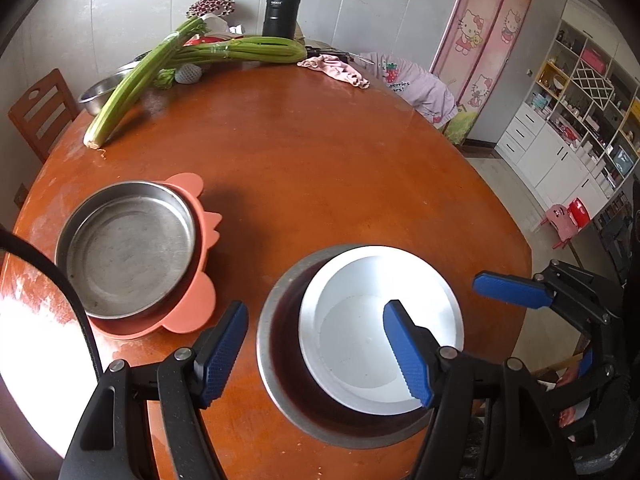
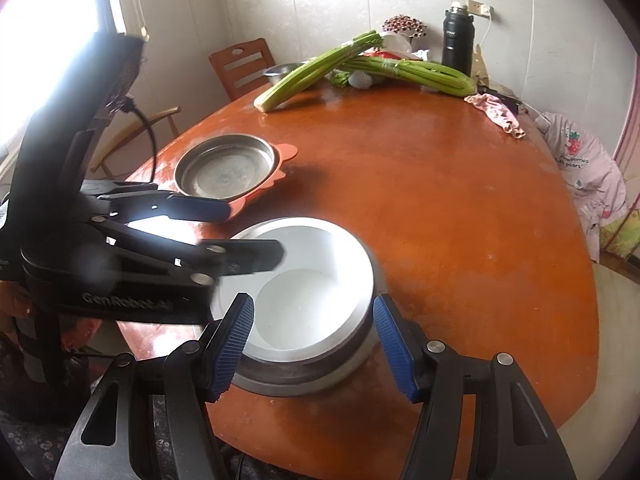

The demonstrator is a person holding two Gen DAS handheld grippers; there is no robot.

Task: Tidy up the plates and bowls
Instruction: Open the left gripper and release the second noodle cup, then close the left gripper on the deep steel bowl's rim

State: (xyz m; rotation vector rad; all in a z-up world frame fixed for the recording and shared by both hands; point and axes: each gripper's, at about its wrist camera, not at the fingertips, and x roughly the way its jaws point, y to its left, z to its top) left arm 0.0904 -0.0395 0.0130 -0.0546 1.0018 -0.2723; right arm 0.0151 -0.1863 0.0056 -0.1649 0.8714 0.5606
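While the white bowl (image 1: 380, 328) sits tilted inside the steel bowl (image 1: 276, 364) at lower centre of the left view, the left gripper (image 1: 316, 354) straddles its near rim, wide open and empty, nearer than the open, empty right gripper (image 2: 314, 350), with the steel plate (image 1: 126, 248) at left.

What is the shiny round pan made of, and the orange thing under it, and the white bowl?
The round pan looks like stainless steel: grey, dully shiny, with scuffed reflections. The orange tray beneath it looks like soft silicone or plastic: matte, with rounded flaps. The white bowl is smooth and glossy, maybe ceramic or plastic; I cannot tell which. It sits in a grey metal bowl.
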